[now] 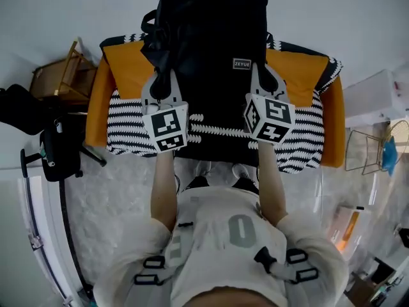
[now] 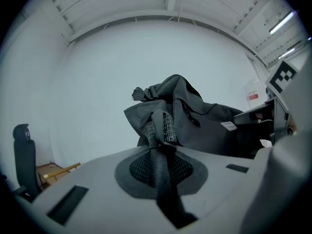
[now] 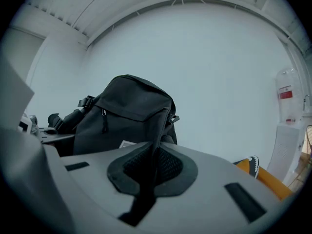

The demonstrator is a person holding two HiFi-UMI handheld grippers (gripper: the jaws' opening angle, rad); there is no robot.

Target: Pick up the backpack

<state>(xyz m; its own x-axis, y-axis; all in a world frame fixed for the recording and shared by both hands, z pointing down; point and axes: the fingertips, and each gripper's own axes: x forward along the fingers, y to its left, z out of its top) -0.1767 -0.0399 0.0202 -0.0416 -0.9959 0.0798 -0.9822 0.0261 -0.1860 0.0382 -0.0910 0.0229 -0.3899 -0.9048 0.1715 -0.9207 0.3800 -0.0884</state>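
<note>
**A:** What do the jaws have?

**B:** The left gripper (image 2: pixel 161 152) is pinched nearly closed on a woven strap (image 2: pixel 165 130) of the backpack (image 2: pixel 200 123), which runs straight down between its pads. The right gripper (image 3: pixel 150 157) is just as tight, on a fold of dark fabric at the bag's edge.

**A:** And where is the bag?

**B:** In the head view it hangs at twelve o'clock from the person, held between the two grippers. The left one bites at about eleven and the right one at about one. Behind and below it is the sofa (image 1: pixel 97 107), with orange arms at nine and three and a striped throw (image 1: pixel 128 125) on the seat. The bag looks clear of the cushions, though its lower part hides the gap.

**A:** How will it handle?

**B:** It is soft. The cloth slumps and creases around both grips, so it should sag and swing rather than hold its shape. It seems lightly filled, so probably not heavy. The strap is the sounder hold because webbing is made to bear load. A pinched fold of smooth fabric could creep out of the right jaws if the bag tips.
</note>
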